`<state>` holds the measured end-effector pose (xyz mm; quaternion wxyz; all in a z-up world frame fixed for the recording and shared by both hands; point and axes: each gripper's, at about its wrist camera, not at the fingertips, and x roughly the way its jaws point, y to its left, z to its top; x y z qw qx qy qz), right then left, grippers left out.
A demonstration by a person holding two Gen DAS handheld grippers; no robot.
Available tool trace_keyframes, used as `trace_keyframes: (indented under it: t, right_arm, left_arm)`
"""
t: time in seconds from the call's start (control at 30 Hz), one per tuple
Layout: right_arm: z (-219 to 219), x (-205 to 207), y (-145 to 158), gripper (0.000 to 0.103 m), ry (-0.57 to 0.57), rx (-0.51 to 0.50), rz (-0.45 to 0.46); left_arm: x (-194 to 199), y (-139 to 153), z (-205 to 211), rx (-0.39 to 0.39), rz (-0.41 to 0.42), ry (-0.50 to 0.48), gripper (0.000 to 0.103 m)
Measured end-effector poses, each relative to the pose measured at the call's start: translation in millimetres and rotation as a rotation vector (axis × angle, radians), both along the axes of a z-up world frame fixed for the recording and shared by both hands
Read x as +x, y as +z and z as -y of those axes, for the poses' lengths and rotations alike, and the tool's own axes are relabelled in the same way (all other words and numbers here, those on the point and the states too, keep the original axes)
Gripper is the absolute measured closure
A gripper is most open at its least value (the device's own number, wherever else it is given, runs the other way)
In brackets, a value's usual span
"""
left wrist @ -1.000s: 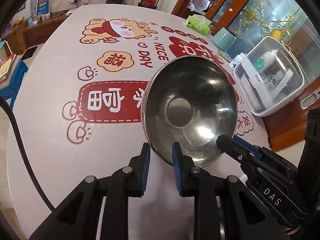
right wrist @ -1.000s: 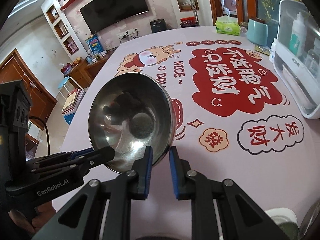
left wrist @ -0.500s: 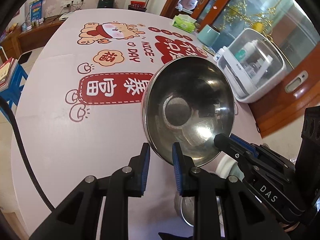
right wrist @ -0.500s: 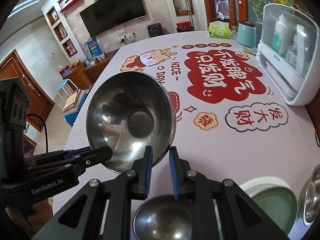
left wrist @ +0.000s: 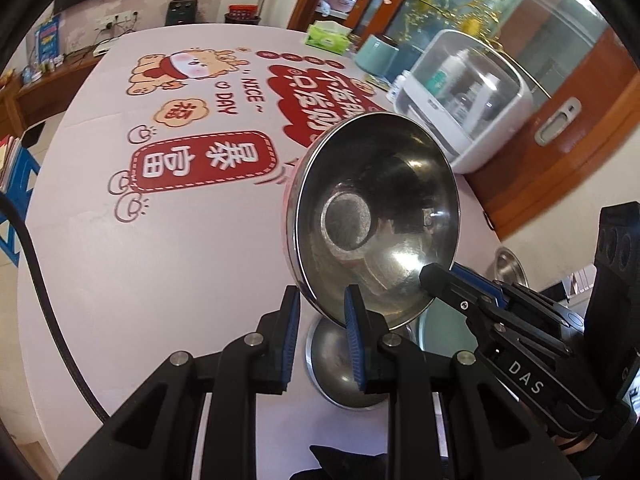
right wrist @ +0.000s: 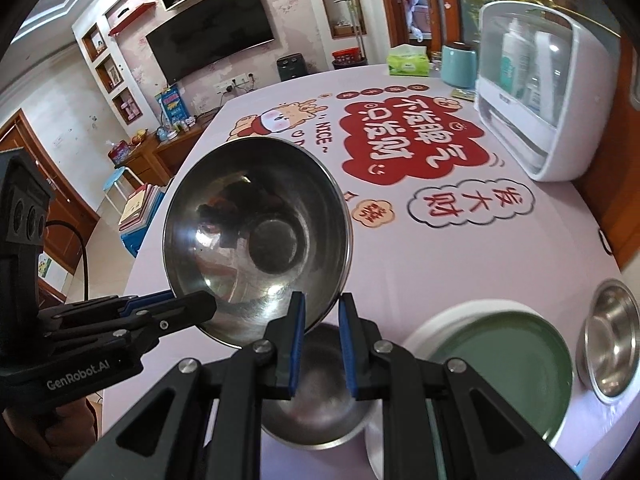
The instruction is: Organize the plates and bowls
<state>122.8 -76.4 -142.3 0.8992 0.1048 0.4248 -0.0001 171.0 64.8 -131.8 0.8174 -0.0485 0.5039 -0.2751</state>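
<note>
Counter [right wrist: 460,264] — pale cloth printed with red panels and a cartoon animal; fills both views.

Dispenser box [right wrist: 548,92], white with a clear front, at the counter's far right edge; a teal canister [right wrist: 459,65] and a tissue pack [right wrist: 407,65] beyond it.

Steel bowl [right wrist: 256,236] — the largest piece, held tilted above the counter with its hollow toward the cameras. Left gripper [left wrist: 322,340]: fingers pinching the bowl's near rim, one inside, one outside. Right gripper [right wrist: 322,344]: fingers likewise pinching the rim, further round the same edge. Each view shows the other gripper gripping the bowl from the side.

Green plate [right wrist: 508,368], white-rimmed, on the near counter right of the bowl; whole only in the right view, a sliver in the left.

Second bowl [right wrist: 320,404], steel, resting on the counter directly beneath the held one; seen in both views.

Small bowl [right wrist: 612,344], steel, right of the plate — clear in the right view, only a rim at the left view's edge.
</note>
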Motion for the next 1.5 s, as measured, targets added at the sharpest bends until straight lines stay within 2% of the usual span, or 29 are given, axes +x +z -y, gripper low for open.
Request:
trace_keyframes:
  t: [0.57,0.97,1.5]
  right_arm:
    - [51.4,-76.2,5.4,0.087,-0.076,-0.001,0.014]
    - [112.3,-123.0,12.9,0.087,-0.132,0.003,0.028]
    - [203.4,-165.4,11.9,0.087,-0.140,-0.012,-0.007]
  left_arm:
    - [-60.1,10.8,61.4,0.025,0.007,-0.136,0.082]
    - [-92.9,18.6,132.3,0.042,0.016,-0.203,0.082]
    - [-134.0,14.4,233.3,0.037,-0.004,-0.220,0.082]
